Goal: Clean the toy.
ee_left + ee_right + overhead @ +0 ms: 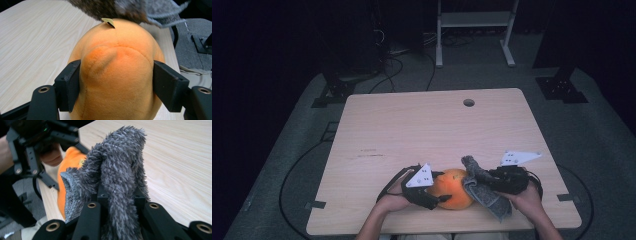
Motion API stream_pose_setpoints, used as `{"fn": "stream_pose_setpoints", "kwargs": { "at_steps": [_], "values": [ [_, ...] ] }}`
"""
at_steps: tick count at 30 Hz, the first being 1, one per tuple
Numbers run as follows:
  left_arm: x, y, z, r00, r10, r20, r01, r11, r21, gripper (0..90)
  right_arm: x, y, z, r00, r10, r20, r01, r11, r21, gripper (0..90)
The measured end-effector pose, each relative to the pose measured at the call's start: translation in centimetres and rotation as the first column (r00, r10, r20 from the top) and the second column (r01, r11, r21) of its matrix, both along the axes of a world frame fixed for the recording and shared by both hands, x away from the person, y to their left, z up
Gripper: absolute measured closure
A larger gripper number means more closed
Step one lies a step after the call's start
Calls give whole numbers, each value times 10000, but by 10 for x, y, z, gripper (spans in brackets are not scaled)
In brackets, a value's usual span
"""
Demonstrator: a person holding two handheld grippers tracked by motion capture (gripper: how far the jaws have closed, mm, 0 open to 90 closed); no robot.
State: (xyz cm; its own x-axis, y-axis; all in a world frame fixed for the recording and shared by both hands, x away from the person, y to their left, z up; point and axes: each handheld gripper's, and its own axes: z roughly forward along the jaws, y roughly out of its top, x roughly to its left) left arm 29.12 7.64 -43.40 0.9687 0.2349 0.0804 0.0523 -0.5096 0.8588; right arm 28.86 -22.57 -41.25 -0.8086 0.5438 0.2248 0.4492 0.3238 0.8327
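A round orange plush toy [454, 192] lies near the table's front edge. My left gripper [442, 186] comes at it from the left, and its two black jaws press into the toy's sides [117, 70], denting the plush; the gripper [117, 85] is shut on it. My right gripper [484, 181] reaches in from the right and is shut on a grey fuzzy cloth [484, 195]. The cloth [120, 170] stands up bunched between the right gripper's [118, 195] jaws and drapes against the toy's right side [71, 160]. A small tan tag [108, 21] sticks out of the toy's top.
The light wooden table [412, 125] has a round hole [469, 102] near its far edge. Beyond the table stand a white metal frame [474, 20] and dark stands, with cables [387, 65] on the grey floor.
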Motion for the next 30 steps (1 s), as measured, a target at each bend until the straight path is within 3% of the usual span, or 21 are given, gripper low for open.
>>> {"fn": "stream_pose_setpoints", "kwargs": {
  "at_steps": [1,3,4,6,8,10,12,15,17,19,21,23,26,30],
  "values": [
    [1,2,0,10000,53,9,-53,10000,47,276,1,2,-4,10000,41,-51,-41,9999,-137,749],
    [2,4,0,9998,194,-55,-194,9998,28,265,6,-1,-13,9994,24,-359,-19,9999,147,748],
    [3,5,0,9995,291,-137,-292,9996,-55,257,8,-3,-17,9984,-162,-533,160,9999,-31,747],
    [5,6,-1,9991,356,-246,-359,9993,-138,251,11,-7,-26,9960,-711,-548,646,9916,-1123,748],
    [5,6,-1,9990,369,-245,-372,9992,-131,249,15,-13,-34,9909,-1014,-890,878,9855,-1449,749],
    [4,5,-1,9991,376,-219,-378,9992,-107,249,13,-14,-28,9923,-1009,-713,923,9891,-1148,749],
    [4,3,-2,9990,414,-179,-416,9991,-122,247,7,-10,-12,9960,-878,-180,869,9951,-465,749],
    [4,-1,-1,9987,493,-144,-496,9987,-148,246,-5,0,9,9987,-111,500,73,9971,758,748],
    [1,-5,0,9987,512,-58,-513,9986,-145,245,-12,12,16,9954,306,905,-374,9965,748,745],
    [-2,-7,1,9994,351,-7,-351,9991,-227,218,-16,22,15,9915,633,1133,-680,9970,383,744],
    [-2,-6,2,9998,133,-151,-138,9993,-359,174,-15,27,6,9912,749,1094,-735,9972,-164,745],
    [-1,-3,4,9993,-44,-366,19,9977,-677,145,-12,21,0,9930,880,791,-900,9957,222,745],
    [3,3,6,9974,-52,-719,-29,9937,-1121,130,-13,13,2,9929,910,766,-919,9957,78,744],
    [8,2,1,9933,156,-1146,-231,9977,-644,86,-15,4,1,9930,964,684,-966,9953,-3,742]
  ]
}}
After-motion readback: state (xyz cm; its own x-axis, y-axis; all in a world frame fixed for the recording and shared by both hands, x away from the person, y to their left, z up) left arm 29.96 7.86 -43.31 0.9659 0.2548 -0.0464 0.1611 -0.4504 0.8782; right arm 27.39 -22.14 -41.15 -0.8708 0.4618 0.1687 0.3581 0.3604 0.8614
